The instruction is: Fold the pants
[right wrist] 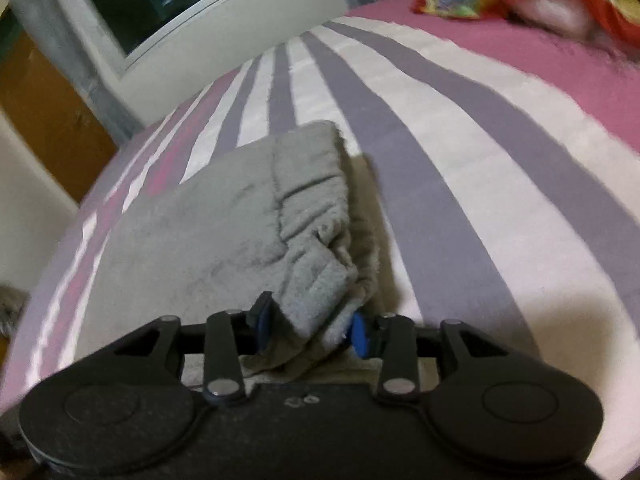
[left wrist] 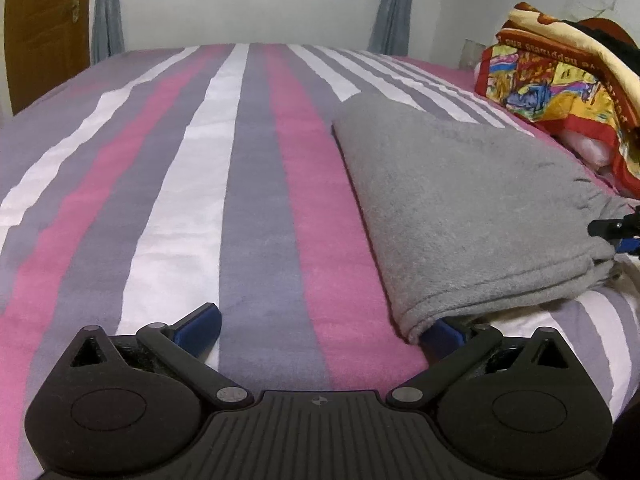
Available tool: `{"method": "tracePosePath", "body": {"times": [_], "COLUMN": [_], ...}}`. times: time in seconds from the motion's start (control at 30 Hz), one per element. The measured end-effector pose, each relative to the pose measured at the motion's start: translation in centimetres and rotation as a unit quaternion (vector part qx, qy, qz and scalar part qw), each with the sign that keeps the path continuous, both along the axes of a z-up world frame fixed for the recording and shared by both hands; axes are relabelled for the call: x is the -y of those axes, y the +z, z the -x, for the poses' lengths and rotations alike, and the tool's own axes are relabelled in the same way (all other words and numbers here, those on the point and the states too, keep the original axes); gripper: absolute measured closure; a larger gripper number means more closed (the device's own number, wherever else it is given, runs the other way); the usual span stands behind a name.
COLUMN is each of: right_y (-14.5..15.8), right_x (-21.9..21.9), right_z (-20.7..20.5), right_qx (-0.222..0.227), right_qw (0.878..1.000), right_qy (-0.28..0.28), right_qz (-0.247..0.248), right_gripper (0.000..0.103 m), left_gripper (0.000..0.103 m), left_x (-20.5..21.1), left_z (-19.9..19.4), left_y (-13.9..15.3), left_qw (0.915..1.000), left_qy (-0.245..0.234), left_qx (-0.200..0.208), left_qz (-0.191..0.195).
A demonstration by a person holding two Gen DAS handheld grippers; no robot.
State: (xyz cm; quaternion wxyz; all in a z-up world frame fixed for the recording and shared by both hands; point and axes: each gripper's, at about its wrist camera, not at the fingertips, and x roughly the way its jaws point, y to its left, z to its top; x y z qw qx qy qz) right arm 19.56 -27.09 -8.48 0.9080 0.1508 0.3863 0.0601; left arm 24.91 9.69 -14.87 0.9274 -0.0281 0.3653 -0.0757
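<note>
Fuzzy grey fleece pants (left wrist: 460, 204) folded rectangular; right tongs (right wrist: 310, 326) clamp bunched waistband; left tongs (left wrist: 320, 328) spread apart.

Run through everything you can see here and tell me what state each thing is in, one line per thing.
Grey fleece pants: folded into a flat stack on the bed, one end bunched.
Left hand-held gripper: open wide, one finger under the pants' near corner.
Right hand-held gripper: shut on the bunched end of the pants.
Pink, grey and white striped bedsheet: spread flat.
Red and yellow patterned blanket: heaped at the bed's edge.
</note>
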Motion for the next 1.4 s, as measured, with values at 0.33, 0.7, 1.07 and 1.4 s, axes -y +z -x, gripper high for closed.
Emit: {"method": "tracePosePath", "body": {"times": [0.33, 0.7, 1.07, 1.4], "right_y": [5.4, -0.4, 2.0, 2.4], "right_x": [0.9, -0.4, -0.4, -1.6], "right_z": [1.3, -4.7, -13.2, -13.0], "right_qx": [0.123, 0.029, 0.054, 0.073], "right_qw": [0.987, 0.986, 0.986, 0.976], "right_qy": [0.034, 0.072, 0.071, 0.089], "right_qz": [0.093, 0.148, 0.141, 0.183], "right_gripper": [0.076, 0.078, 0.079, 0.074], "left_gripper": [0.0, 0.034, 0.034, 0.031], "left_x": [-0.7, 7.0, 8.1, 10.0], "left_z": [3.6, -4.1, -14.5, -16.2], "left_y": [6.6, 2.7, 5.9, 5.1], "left_qw": [0.9973, 0.9902, 0.9923, 0.996], "left_qy": [-0.035, -0.103, -0.095, -0.083], "left_qx": [0.059, 0.005, 0.024, 0.034], "left_qz": [0.026, 0.094, 0.076, 0.007]}}
